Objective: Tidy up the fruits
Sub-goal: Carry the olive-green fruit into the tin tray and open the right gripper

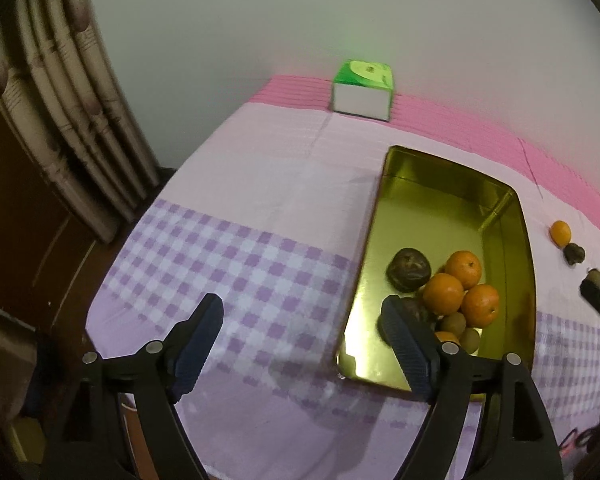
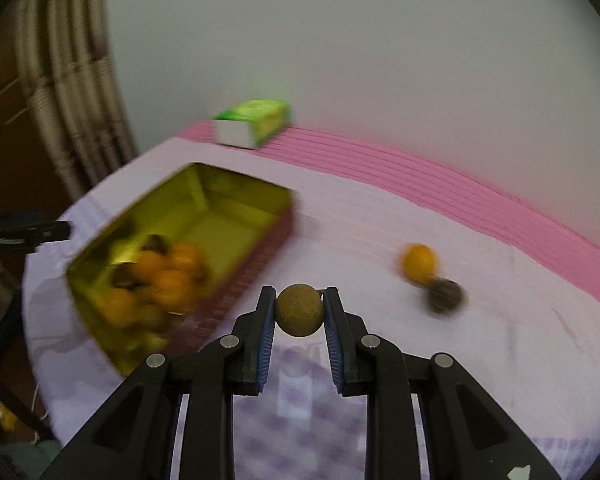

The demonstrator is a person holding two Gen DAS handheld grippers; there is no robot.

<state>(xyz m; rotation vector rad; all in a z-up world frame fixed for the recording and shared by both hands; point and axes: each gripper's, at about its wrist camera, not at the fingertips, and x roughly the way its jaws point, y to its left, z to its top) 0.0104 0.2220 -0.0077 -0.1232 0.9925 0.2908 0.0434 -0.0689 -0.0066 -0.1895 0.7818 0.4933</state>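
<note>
Pale wall, curtain (image 1: 60, 128) at left; surface (image 1: 260, 200) under checked and pink cloth. Gold tin (image 1: 528, 264) is the landmark: oranges (image 1: 444, 294), dark fruits (image 1: 409, 270) and kiwis (image 1: 454, 323) heaped at its near end. Green box (image 1: 362, 90) beyond tin by the wall. Loose orange (image 2: 419, 263) touching a dark fruit (image 2: 444, 294), right of tin. Left gripper (image 1: 300, 320) fingers spread, nothing between, over tin's near left rim. Right gripper (image 2: 299, 304) fingers clenched on a kiwi (image 2: 300, 310), just right of tin, off the cloth.
</note>
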